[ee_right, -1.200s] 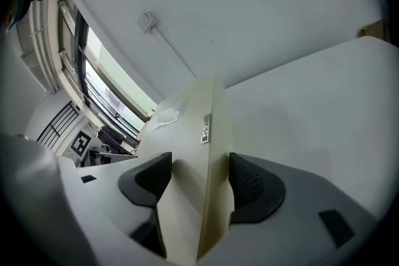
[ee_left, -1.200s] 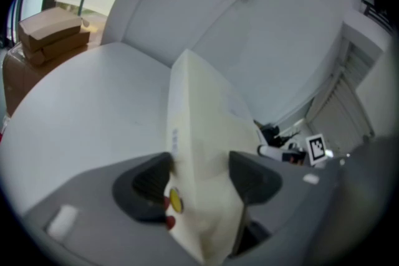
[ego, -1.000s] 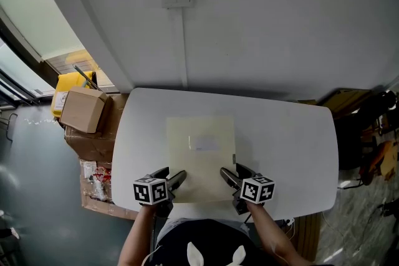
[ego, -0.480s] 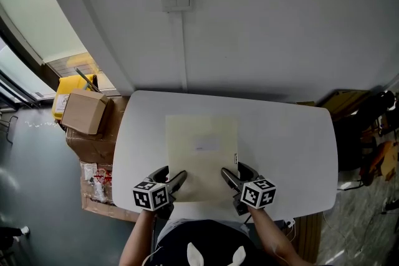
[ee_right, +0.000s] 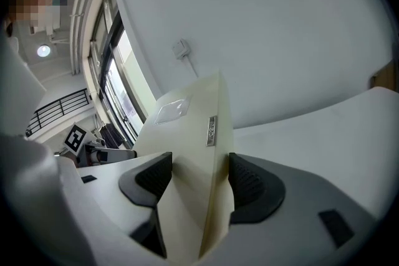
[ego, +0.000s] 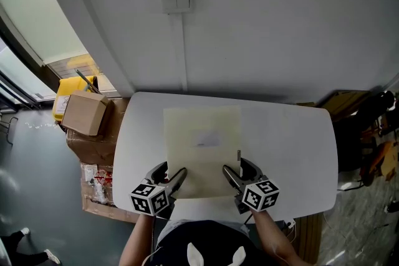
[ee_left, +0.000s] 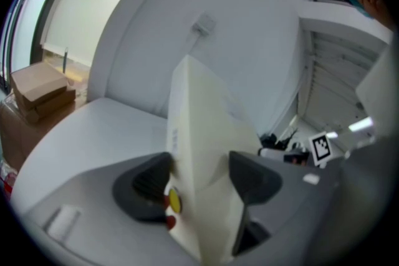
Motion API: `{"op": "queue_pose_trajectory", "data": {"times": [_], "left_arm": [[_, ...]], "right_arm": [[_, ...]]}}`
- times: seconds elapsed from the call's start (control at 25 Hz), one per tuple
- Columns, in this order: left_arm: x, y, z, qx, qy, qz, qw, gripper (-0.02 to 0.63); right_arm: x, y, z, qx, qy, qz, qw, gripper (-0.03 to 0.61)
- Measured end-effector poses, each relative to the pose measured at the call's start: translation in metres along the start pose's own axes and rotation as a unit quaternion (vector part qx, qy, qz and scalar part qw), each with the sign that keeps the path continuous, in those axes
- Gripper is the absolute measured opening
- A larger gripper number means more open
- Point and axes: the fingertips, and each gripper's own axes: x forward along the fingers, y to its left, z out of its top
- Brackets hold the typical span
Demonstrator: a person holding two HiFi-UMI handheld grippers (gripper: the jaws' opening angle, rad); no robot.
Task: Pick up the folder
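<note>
The left hand-held gripper [ego: 169, 180] is pinching the cream folder [ego: 201, 145] at its near left corner. The right hand-held gripper [ego: 235, 175] is clamping the near right corner, and the folder is hanging over the white desk [ego: 293, 146].

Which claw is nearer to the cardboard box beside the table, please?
Left. The left claw, shut on the folder at its left corner, is on the cardboard box side; the right claw grips the right corner, farther away.
</note>
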Motion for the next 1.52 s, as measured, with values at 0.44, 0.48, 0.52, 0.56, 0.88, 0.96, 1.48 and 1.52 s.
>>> {"op": "queue_pose_trajectory", "data": {"times": [0.44,0.48,0.52,0.56,0.88,0.96,1.48,1.52], "left_arm": [[-0.015,-0.015,0.032,0.054,-0.048,-0.009,0.9973,0.285],[-0.017,-0.016,0.034,0.059,-0.052,-0.010,0.9969,0.285],[-0.018,-0.018,0.037,0.063,-0.055,-0.012,0.9964,0.285],[-0.019,-0.019,0.039,0.067,-0.058,-0.013,0.9960,0.285],[-0.027,-0.027,0.048,0.087,-0.069,-0.016,0.9937,0.285],[-0.028,-0.027,0.047,0.090,-0.070,-0.016,0.9934,0.285],[-0.033,-0.026,0.046,0.082,-0.075,-0.015,0.9937,0.285],[-0.034,-0.026,0.046,0.081,-0.075,-0.014,0.9938,0.285]], "right_arm": [[-0.009,0.018,0.033,-0.064,-0.036,0.014,0.997,0.285],[-0.010,0.020,0.035,-0.067,-0.039,0.014,0.997,0.285],[-0.012,0.021,0.038,-0.070,-0.043,0.015,0.997,0.285],[-0.013,0.022,0.040,-0.072,-0.046,0.015,0.996,0.285],[-0.022,0.030,0.049,-0.095,-0.055,0.013,0.994,0.279],[-0.024,0.032,0.050,-0.101,-0.055,0.012,0.993,0.278],[-0.028,0.038,0.050,-0.108,-0.053,0.010,0.993,0.275],[-0.028,0.038,0.049,-0.109,-0.053,0.010,0.993,0.275]]}}
